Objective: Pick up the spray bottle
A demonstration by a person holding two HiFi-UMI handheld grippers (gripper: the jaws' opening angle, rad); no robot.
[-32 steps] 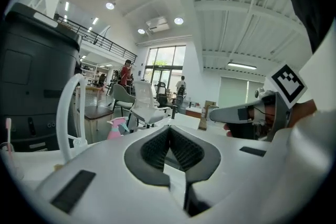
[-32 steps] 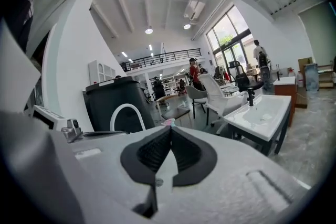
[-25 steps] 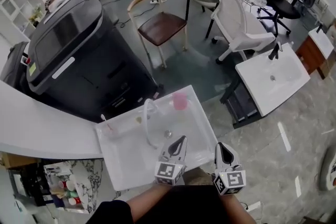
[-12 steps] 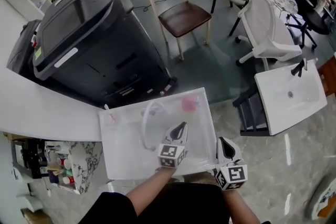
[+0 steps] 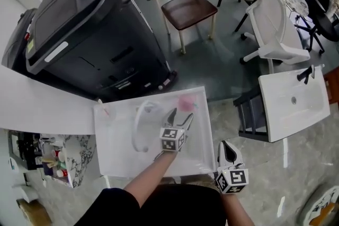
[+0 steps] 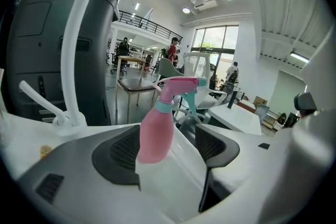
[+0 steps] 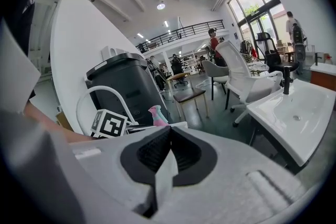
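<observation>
A pink spray bottle (image 5: 186, 104) with a teal trigger stands upright at the far right corner of a white basin (image 5: 116, 156). My left gripper (image 5: 180, 115) is over the basin and points at the bottle. Its jaws are opening, and the bottle (image 6: 156, 131) stands just ahead of them in line with the gap, with neither pad touching it. My right gripper (image 5: 227, 147) hangs shut with nothing in it, off the basin's near right corner. In the right gripper view the bottle (image 7: 156, 115) shows small beyond the shut jaws of that gripper (image 7: 169, 136).
A curved white faucet (image 5: 139, 127) rises from the basin to the left of the bottle. A big dark grey machine (image 5: 85, 34) stands behind the basin, and a white counter (image 5: 32, 111) is at the left. A brown-seated chair (image 5: 188, 8), white chairs (image 5: 275, 29) and a second white basin (image 5: 294, 100) lie beyond.
My left gripper has moved forward over the basin toward the pink bottle, and its jaws have gone from shut to open. The right gripper stayed shut and shifted only a little.
</observation>
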